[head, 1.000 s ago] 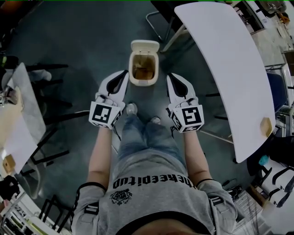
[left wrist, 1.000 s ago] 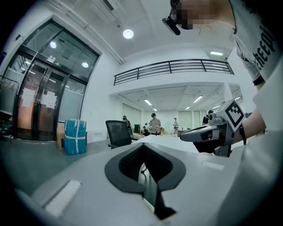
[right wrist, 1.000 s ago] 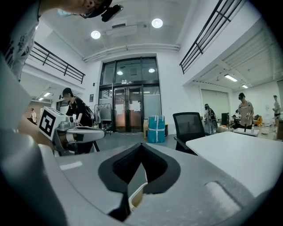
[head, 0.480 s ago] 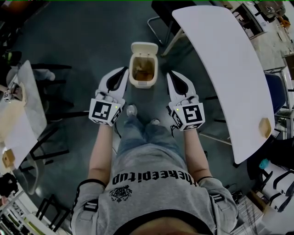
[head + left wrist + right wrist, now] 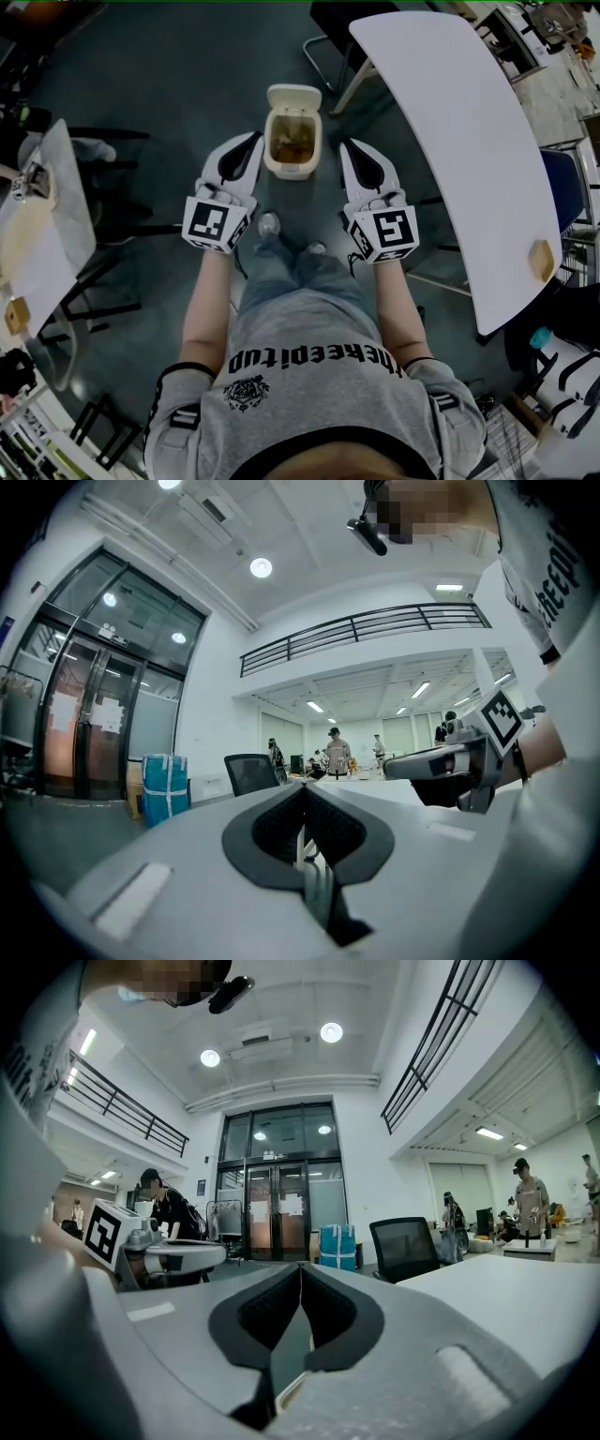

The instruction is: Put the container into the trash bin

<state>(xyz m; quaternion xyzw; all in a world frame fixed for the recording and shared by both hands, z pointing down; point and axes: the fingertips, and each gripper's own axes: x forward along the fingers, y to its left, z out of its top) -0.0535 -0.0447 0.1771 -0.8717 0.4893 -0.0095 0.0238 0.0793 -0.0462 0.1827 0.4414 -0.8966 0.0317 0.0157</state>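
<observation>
Forearms stretched forward, parallel. Left gripper [image 5: 251,143] and right gripper [image 5: 348,148] jaws closed, empty, flanking trash bin [image 5: 292,172]. Bin upright, mouth long near-far, lid [image 5: 294,96] open at far end.

person held both arms out front, elbows bent, left forearm [image 5: 204,314] and right forearm [image 5: 397,317] bare and roughly parallel. left gripper [image 5: 254,142] and right gripper [image 5: 344,148] sat level with each other, well apart, pointing forward away from the torso [image 5: 314,394], tips angled slightly inward. marker cube of left one [image 5: 214,223] and of right one [image 5: 391,234] faced up toward the head camera. left gripper view showed its jaws pressed together at the tips, nothing between them. right gripper view showed the same, jaws together, empty.
</observation>
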